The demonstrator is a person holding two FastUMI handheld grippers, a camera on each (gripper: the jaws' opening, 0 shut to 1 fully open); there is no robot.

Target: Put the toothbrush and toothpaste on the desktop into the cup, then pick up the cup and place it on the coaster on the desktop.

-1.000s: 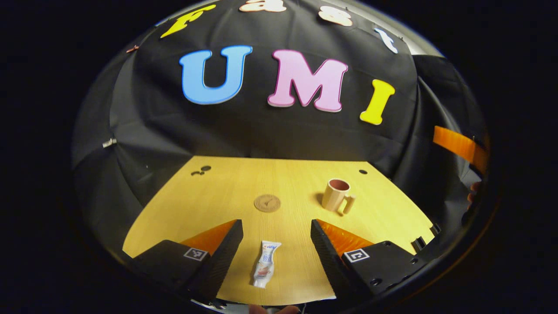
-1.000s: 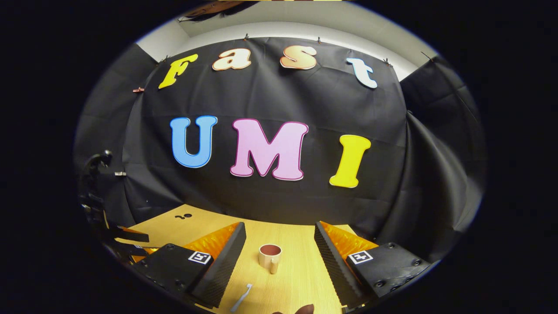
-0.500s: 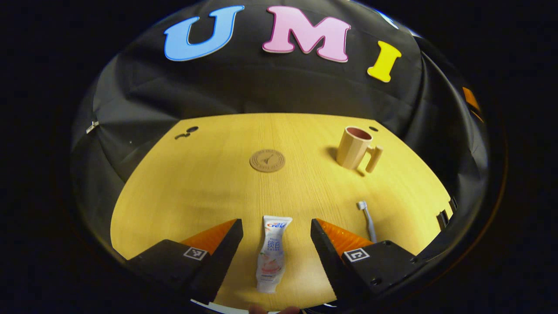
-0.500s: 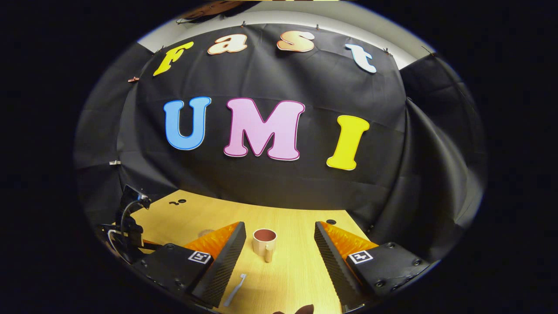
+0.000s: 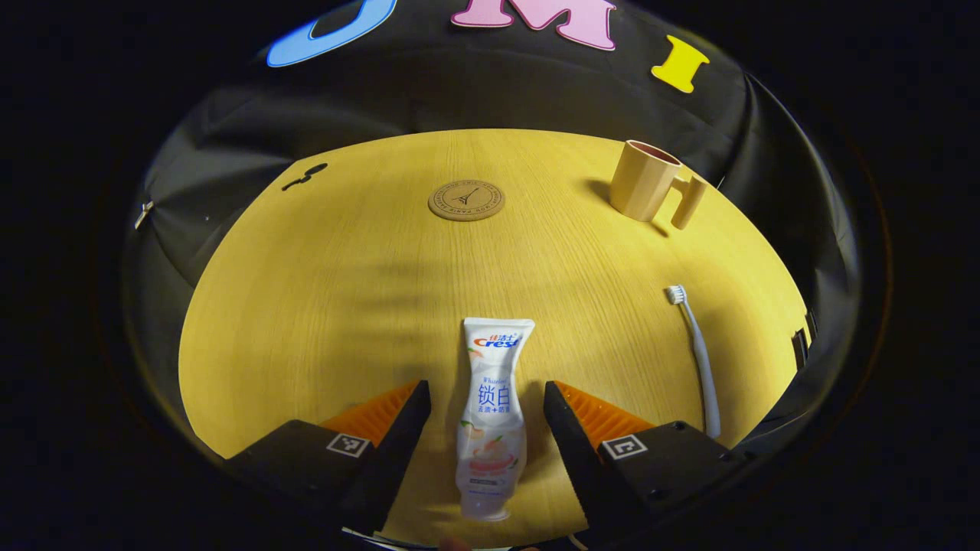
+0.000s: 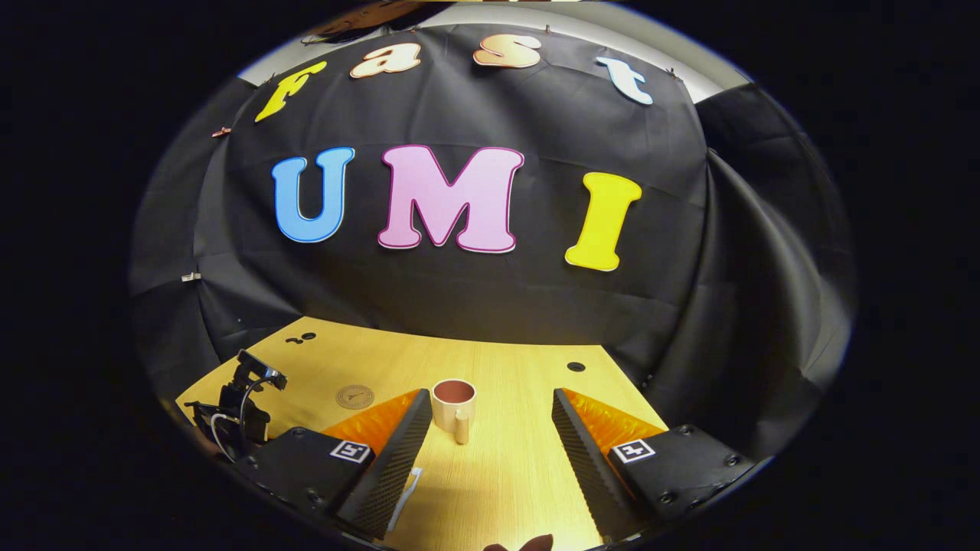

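Plainly, the first step of the task is in hand: the left hand-held gripper [image 5: 484, 428] is held low over the light wooden desk [image 5: 344, 306] with its two black ribbed fingers spread wide, and the white squeeze tube of toothpaste [image 5: 488, 417] is seen lying flat between them, its crimped end pointing away toward the far side of the desk and its cap end nearest the camera. No contact between the fingers and the tube can be made out; a gap is visible on each side. The white long-handled toothbrush [image 5: 697, 352] is seen lying flat on the desk to the right of the tube, well apart from it, bristle head pointing away. The beige plastic cup with a side handle [image 5: 651, 190] stands upright near the far right edge, empty as far as can be told, and the round brown cork-like coaster [image 5: 465, 200] lies bare near the far middle. The right hand-held gripper [image 6: 490, 451] is held higher and farther back, its fingers also spread with nothing between them; the cup [image 6: 453, 405] is seen ahead of it, and part of the toothbrush [image 6: 403, 490] is glimpsed beside its left finger. Neither item is yet in the cup, so the task is judged barely begun. The next move is judged to call for the left fingers to be closed on the middle of the tube, firmly enough that the soft body is not let slip, before it is lifted and carried to the cup.
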